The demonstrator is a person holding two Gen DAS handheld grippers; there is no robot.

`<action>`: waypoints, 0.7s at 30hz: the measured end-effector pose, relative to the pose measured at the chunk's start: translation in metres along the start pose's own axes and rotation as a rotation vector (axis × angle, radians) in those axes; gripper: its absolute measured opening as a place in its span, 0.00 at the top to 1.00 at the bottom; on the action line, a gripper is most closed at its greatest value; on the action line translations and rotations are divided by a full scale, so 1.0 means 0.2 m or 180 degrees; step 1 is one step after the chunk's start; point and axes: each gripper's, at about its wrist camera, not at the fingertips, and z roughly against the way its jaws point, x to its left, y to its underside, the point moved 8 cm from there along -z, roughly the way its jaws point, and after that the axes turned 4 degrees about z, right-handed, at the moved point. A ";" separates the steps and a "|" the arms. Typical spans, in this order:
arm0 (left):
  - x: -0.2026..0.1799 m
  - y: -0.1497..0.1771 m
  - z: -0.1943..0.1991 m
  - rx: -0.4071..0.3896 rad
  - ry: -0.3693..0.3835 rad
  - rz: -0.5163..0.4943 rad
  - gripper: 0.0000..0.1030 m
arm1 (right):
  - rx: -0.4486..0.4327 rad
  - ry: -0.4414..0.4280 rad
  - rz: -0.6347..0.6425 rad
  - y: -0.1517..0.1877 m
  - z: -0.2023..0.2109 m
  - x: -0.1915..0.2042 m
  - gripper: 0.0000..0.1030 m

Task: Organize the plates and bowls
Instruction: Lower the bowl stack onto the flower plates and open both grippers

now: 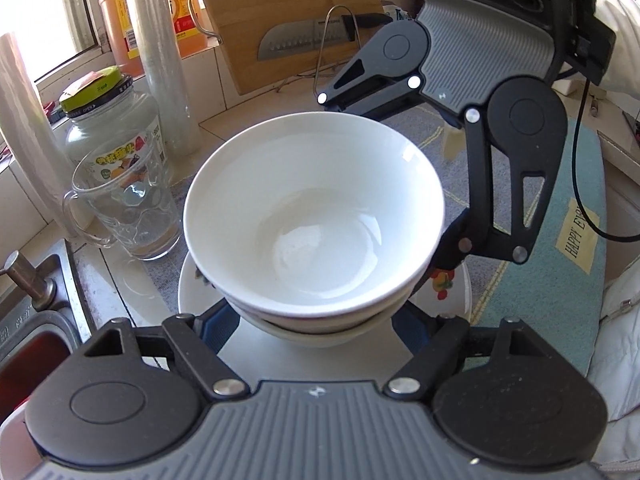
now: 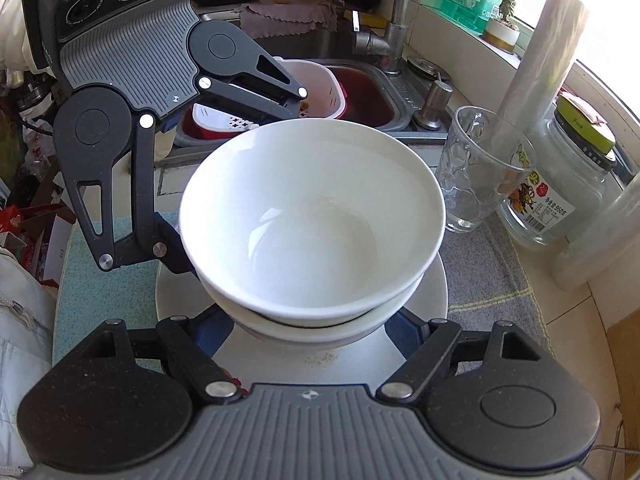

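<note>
1. Between the jaws of both grippers: a white top bowl (image 1: 316, 216) (image 2: 312, 220) is sitting nested in a white lower bowl (image 1: 320, 330) (image 2: 316, 330), and the pair is resting on a white plate (image 1: 192, 292) (image 2: 432, 292).
2. Left gripper (image 1: 316, 320): its jaws are standing spread wide, one blue-padded finger on each side of the lower bowl; whether the pads are touching the bowl cannot be told.
3. Right gripper (image 2: 312, 322): its jaws are likewise standing spread wide to either side of the lower bowl; contact cannot be told.
4. In the left wrist view the right gripper is reaching in from beyond the jaws, its fingers flanking the bowls at right angles to the left pair.
5. Under the plate: a grey cloth (image 2: 492, 280) and a teal mat (image 1: 560, 264) are covering the surface.
6. Left of the left jaws: a clear glass mug (image 1: 128, 204) (image 2: 476, 172) is standing upright just beside the bowls, with a green-lidded jar (image 1: 112, 120) (image 2: 568, 176) behind it.
7. Beyond the left jaws: a knife (image 1: 304, 38) is leaning against a wooden board (image 1: 280, 4).
8. Beyond the right jaws: a sink (image 2: 376, 96) is holding a pink-and-white colander (image 2: 320, 92).
</note>
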 end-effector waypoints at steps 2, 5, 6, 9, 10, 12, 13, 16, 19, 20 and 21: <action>0.01 -0.01 -0.01 -0.0011 0.0011 0.0008 0.20 | -0.0010 0.0021 -0.0023 0.00 0.00 0.00 0.17; 0.01 -0.01 -0.01 -0.0016 0.0019 -0.0019 0.20 | -0.0009 0.0052 -0.0044 0.00 0.01 0.00 0.17; 0.01 -0.01 -0.01 -0.0023 0.0022 -0.0028 0.20 | -0.0004 0.0069 -0.0045 0.00 0.01 0.00 0.17; 0.01 -0.01 -0.01 -0.0051 0.0023 -0.0034 0.20 | 0.0004 0.0126 -0.0063 0.00 0.01 0.01 0.17; 0.01 0.00 -0.01 -0.0058 0.0020 -0.0037 0.20 | 0.0007 0.0142 -0.0069 0.00 0.01 0.01 0.17; 0.00 0.00 0.00 -0.0092 -0.0018 -0.0064 0.19 | 0.0012 0.0184 -0.0088 0.00 0.01 0.01 0.16; 0.00 0.00 0.00 -0.0104 -0.0050 -0.0084 0.18 | 0.0010 0.0204 -0.0105 0.00 0.01 0.01 0.16; 0.00 0.00 0.02 -0.0154 -0.0150 -0.0072 0.09 | -0.0049 0.0263 -0.0189 -0.01 0.03 0.02 0.01; -0.01 0.01 0.06 -0.0260 -0.0222 0.0008 0.07 | -0.0042 0.0331 -0.0274 -0.01 0.05 0.03 0.00; -0.02 0.01 0.08 -0.0299 -0.0258 0.0068 0.06 | -0.0027 0.0362 -0.0299 0.00 0.05 0.04 0.00; -0.03 0.02 0.10 -0.0340 -0.0280 0.0118 0.05 | -0.0019 0.0393 -0.0324 0.01 0.06 0.04 0.00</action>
